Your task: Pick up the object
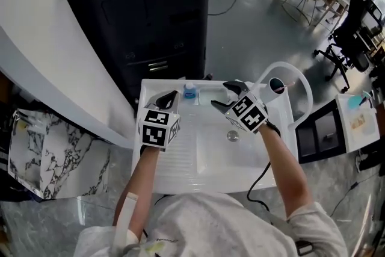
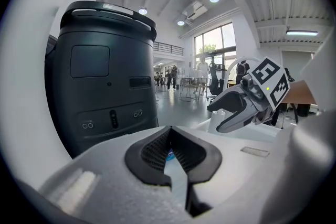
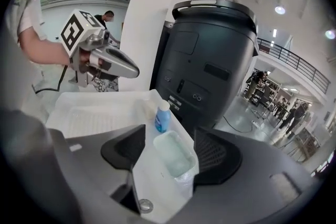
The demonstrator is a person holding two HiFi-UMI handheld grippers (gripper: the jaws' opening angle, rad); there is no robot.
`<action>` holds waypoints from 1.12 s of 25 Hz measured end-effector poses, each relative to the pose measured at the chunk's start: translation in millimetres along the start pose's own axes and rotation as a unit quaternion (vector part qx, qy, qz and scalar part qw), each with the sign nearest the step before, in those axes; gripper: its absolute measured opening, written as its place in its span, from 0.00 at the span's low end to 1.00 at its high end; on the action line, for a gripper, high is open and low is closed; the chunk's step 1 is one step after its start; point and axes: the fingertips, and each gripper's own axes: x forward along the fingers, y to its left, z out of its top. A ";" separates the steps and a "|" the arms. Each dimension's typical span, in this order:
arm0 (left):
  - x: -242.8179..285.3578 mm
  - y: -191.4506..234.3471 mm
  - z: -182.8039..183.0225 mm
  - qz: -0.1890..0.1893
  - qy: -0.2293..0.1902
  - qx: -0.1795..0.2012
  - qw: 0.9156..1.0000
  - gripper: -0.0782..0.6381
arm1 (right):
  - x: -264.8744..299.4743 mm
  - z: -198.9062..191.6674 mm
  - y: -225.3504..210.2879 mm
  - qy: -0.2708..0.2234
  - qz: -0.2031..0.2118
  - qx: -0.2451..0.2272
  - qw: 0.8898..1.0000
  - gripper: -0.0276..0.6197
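Note:
A small blue bottle (image 1: 190, 92) with a white cap stands on the back ledge of a white sink (image 1: 180, 159). Just right of it lies a clear shallow plastic container (image 1: 206, 95). My right gripper (image 1: 224, 97) is open at the container's right end. In the right gripper view its pads (image 3: 215, 155) flank the container (image 3: 176, 153), and the bottle (image 3: 163, 116) stands beyond. My left gripper (image 1: 169, 99) hovers over the drainboard left of the bottle. Its jaws (image 2: 169, 136) meet at the tips and hold nothing.
A tall black machine (image 1: 150, 15) stands right behind the sink. A white arched faucet (image 1: 289, 72) rises at the sink's right, and the drain (image 1: 233, 136) sits in the basin. A white curved wall (image 1: 42, 51) runs along the left.

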 end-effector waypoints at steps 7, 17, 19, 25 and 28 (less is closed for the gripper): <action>-1.8 0.9 -3.0 -0.001 0.001 0.000 1.000 0.11 | 27.7 -28.2 15.1 0.062 0.044 -0.032 0.997 0.47; -8.5 5.6 -8.9 0.008 0.003 -0.002 1.000 0.11 | 59.6 -63.2 29.1 0.127 0.089 -0.061 0.986 0.42; -9.5 5.8 -11.7 0.011 0.006 -0.003 1.000 0.11 | 64.6 -69.2 32.8 0.135 0.098 -0.067 0.984 0.41; -15.6 9.8 -19.3 0.027 0.013 -0.008 1.000 0.11 | 81.1 -80.7 37.6 0.148 0.114 -0.084 0.979 0.38; -19.8 13.3 -23.7 0.037 0.018 -0.012 0.999 0.11 | 87.6 -85.8 40.5 0.154 0.121 -0.094 0.976 0.35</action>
